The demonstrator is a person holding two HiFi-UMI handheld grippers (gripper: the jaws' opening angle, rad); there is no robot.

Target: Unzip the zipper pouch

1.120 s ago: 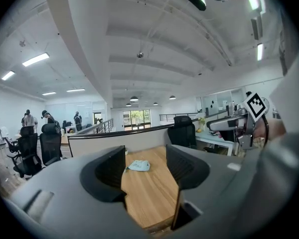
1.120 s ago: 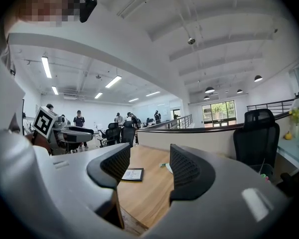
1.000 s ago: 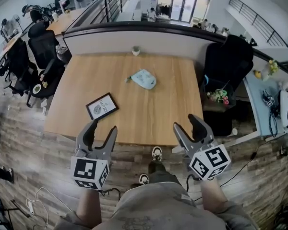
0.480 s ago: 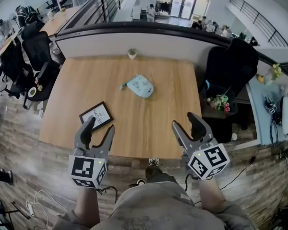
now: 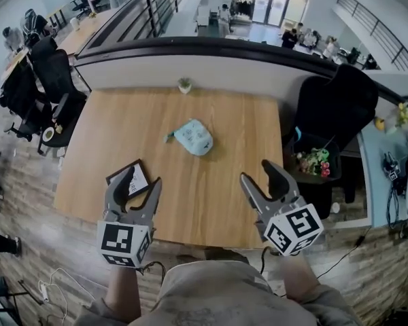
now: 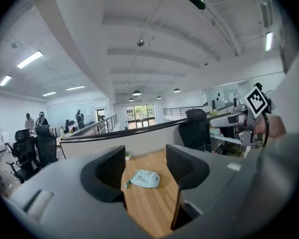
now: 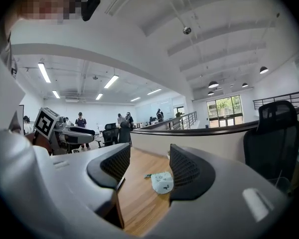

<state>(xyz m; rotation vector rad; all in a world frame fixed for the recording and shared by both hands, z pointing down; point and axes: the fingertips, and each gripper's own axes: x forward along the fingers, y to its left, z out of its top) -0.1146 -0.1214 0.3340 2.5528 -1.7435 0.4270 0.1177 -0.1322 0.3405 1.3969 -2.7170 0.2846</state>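
Note:
A pale blue zipper pouch [image 5: 193, 136] lies flat near the middle of the wooden table [image 5: 231, 182], its pull tab pointing left. It also shows in the left gripper view as the pouch [image 6: 143, 179] and in the right gripper view as the pouch [image 7: 163, 181], seen between the jaws but far off. My left gripper [image 5: 140, 184] is open over the table's near left edge. My right gripper [image 5: 265, 176] is open over the near right edge. Both hold nothing and are well short of the pouch.
A black-framed card [image 5: 128, 179] lies on the table beside the left gripper. A small potted plant [image 5: 184, 85] stands at the far edge against a low partition. Black office chairs [image 5: 336, 100] stand right and left of the table. Cables lie on the floor.
The view has moved forward toward the table. Both grippers now reach over its near edge, and the pouch is closer. Both jaws have stayed open.

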